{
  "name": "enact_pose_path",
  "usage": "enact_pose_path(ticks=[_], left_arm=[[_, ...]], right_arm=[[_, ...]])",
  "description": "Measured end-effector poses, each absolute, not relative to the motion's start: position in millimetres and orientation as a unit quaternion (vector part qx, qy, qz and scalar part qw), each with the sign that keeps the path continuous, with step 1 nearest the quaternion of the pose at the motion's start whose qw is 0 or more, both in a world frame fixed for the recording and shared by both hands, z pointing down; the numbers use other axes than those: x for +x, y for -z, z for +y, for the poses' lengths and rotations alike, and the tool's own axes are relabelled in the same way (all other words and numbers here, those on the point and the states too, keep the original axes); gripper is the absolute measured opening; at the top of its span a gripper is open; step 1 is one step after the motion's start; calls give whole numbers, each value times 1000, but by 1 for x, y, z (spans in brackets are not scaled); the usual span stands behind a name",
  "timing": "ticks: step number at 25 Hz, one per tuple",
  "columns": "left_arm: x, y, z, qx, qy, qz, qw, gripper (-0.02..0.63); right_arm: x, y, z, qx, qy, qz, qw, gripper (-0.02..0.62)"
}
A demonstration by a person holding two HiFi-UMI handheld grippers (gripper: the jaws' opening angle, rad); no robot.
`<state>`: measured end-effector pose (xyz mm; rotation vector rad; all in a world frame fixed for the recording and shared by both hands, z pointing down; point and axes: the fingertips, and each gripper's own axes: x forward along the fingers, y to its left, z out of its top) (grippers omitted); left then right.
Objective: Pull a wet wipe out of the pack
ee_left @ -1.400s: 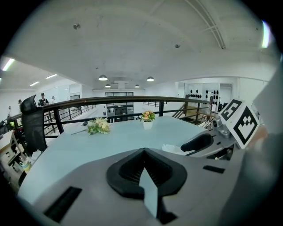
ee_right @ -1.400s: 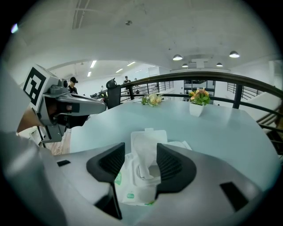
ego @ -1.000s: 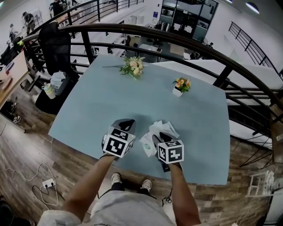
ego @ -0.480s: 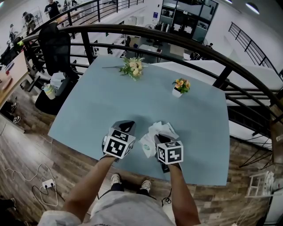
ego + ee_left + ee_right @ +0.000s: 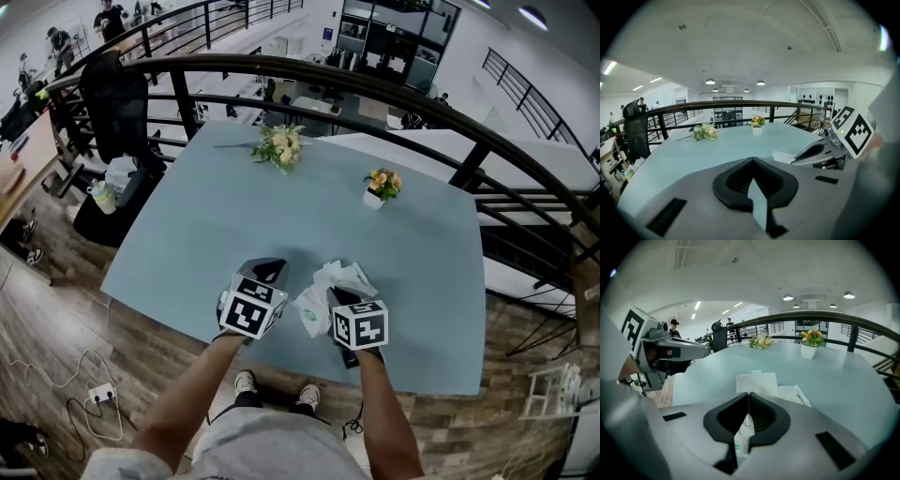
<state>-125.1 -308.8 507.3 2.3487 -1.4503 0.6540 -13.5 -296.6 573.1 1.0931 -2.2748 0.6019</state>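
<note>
Both forearms reach forward side by side, the left forearm (image 5: 178,394) angled in and the right forearm (image 5: 386,412) straighter. The left tool (image 5: 266,270) points down and away, jaws together. The right tool (image 5: 341,292) tilts likewise. Its jaws have just been closing and now meet at the tips; whether they pinch anything cannot be told.
</note>
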Motion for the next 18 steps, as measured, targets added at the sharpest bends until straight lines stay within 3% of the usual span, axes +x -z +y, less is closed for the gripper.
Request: enact_pose_path(ticks=[18], left_arm=[[-116, -496, -313, 826, -223, -499, 140, -5]], right_arm=[[1, -555, -303, 425, -221, -842, 249, 9]])
